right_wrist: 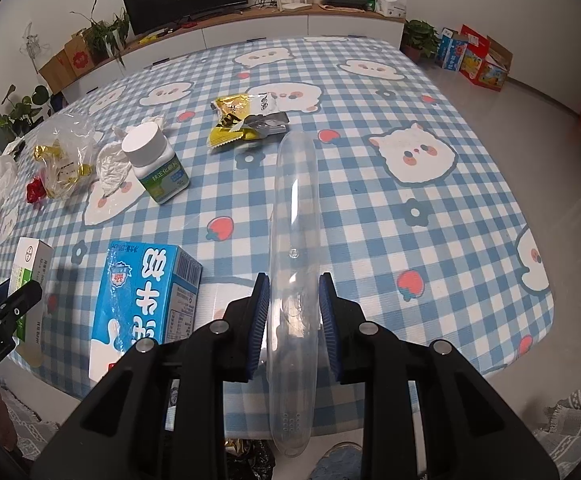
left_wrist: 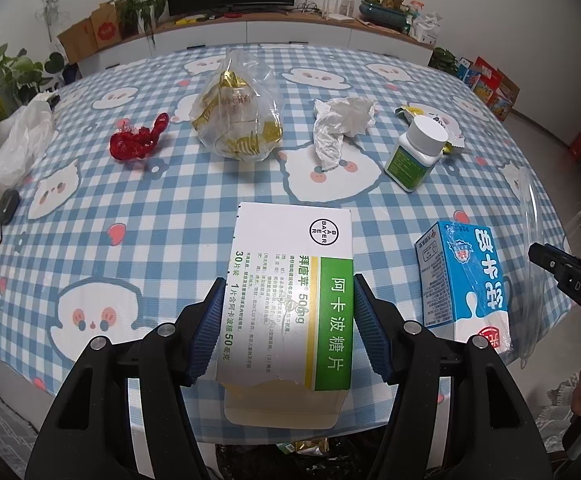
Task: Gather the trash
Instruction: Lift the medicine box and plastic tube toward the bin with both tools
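Left wrist view: left tool (left_wrist: 288, 312) grips a white-green medicine box (left_wrist: 290, 292) marked "BAYER", "50mg", held above the tabletop (left_wrist: 170, 220) edge. Right wrist view: right tool (right_wrist: 294, 312) is clamped on a clear plastic piece (right_wrist: 292, 240); blue milk carton (right_wrist: 146, 300) stands beside it.

Glossy cardboard med box (left_wrist: 290, 280), clear smooth plastic lid (right_wrist: 292, 240), matt cloth tablecloth (right_wrist: 390, 232)

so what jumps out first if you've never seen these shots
The white and green medicine box clamped in the left gripper fills the left wrist view. In the right wrist view, the right gripper pinches a clear plastic piece above the checked tablecloth, beside a blue milk carton.
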